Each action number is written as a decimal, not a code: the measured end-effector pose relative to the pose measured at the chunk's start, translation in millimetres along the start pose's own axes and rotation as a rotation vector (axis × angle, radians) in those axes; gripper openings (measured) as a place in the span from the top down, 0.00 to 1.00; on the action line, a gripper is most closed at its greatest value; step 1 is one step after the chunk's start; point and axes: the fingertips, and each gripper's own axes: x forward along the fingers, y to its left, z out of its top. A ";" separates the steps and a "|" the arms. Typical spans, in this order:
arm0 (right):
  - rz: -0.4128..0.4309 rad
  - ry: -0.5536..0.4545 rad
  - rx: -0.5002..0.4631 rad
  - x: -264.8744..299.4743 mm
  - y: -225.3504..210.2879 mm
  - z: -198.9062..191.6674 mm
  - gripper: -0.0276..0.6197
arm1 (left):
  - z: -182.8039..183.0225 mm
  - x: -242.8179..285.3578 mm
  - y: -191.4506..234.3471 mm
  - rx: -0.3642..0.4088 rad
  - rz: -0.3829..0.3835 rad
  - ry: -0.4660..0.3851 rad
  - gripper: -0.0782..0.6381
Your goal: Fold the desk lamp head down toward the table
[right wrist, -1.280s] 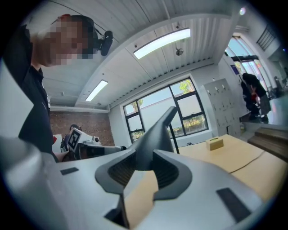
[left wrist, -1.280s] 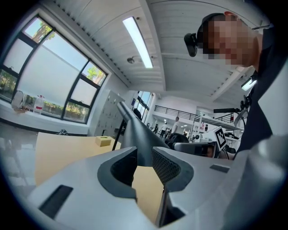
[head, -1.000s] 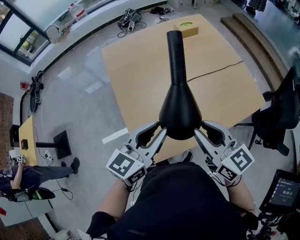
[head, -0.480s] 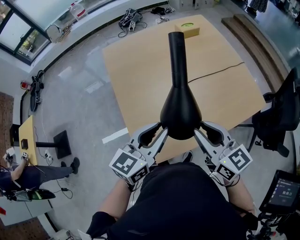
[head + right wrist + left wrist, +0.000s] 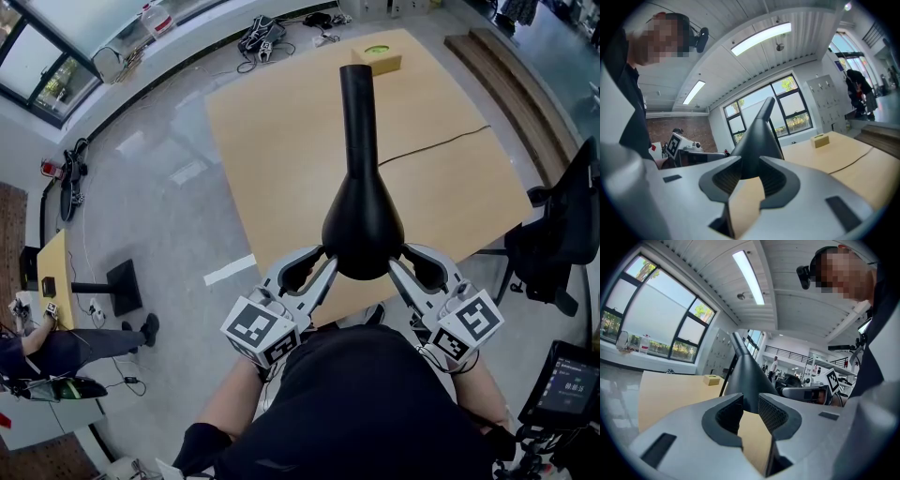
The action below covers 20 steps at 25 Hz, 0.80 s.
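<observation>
Left claw [image 5: 323,262] and right claw [image 5: 397,262], both unclenched, merely flank the lamp head [image 5: 363,225]; pushed down, they could slip off.

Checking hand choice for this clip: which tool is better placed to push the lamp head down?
No clear winner: left tool and right tool flank the wide end of the lamp head symmetrically, jaws slightly parted, head straight ahead of each. Both together looks best.
</observation>
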 end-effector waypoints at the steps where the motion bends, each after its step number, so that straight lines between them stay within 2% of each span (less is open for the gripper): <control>1: 0.000 0.002 0.000 0.2 0.0 -0.5 0.78 | -0.4 -0.2 0.3 -0.001 0.001 0.001 0.77; 20: -0.005 0.024 0.002 5.7 -2.1 -11.0 0.78 | -12.2 0.4 7.0 -0.024 0.022 0.018 0.77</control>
